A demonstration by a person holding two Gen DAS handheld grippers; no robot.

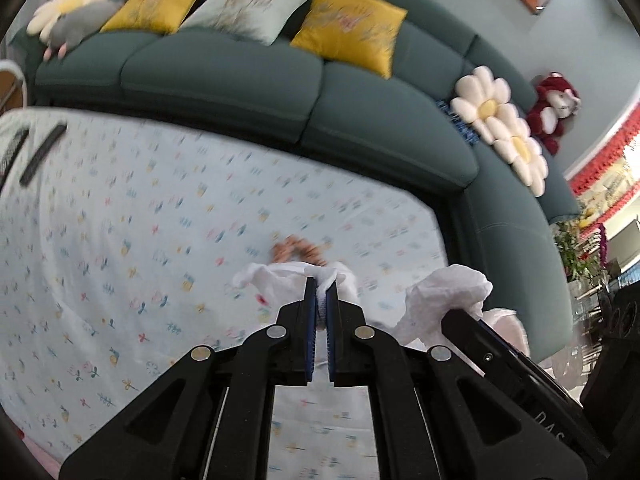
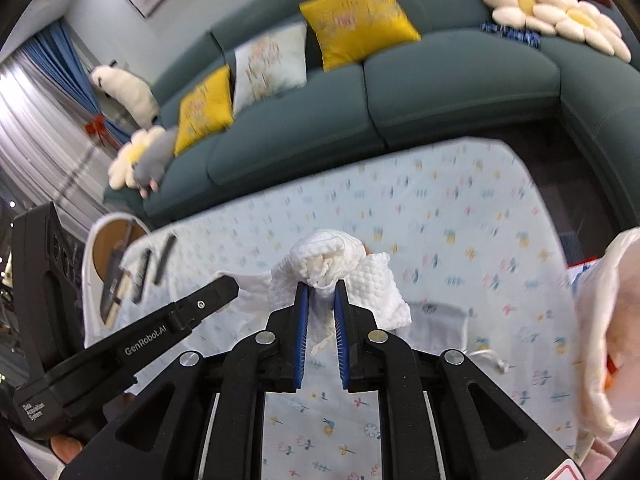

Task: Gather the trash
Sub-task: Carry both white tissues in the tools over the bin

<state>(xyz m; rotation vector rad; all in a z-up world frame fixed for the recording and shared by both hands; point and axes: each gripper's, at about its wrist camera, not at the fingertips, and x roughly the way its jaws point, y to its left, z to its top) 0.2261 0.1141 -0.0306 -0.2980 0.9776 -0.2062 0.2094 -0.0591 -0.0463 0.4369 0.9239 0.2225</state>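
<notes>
Behind a bench (image 1: 120, 220) draped in a flower-print cloth curves a teal sofa (image 1: 248, 76) with yellow cushions. Seen from the left wrist, the left gripper (image 1: 321, 286) has its jaws pressed together on a thin white tissue (image 1: 280, 274), held above the cloth; the right gripper (image 1: 464, 316) beside it carries another crumpled tissue (image 1: 444, 292). From the right wrist, that gripper's (image 2: 321, 285) jaws pinch the white wad (image 2: 328, 256) above the bench (image 2: 460, 216), with the left gripper (image 2: 224, 286) just beside it.

Table (image 1: 120, 208) before sofa (image 1: 240, 76); cushions (image 1: 348, 24) on sofa; two remotes (image 1: 42, 152) on table's left end.
</notes>
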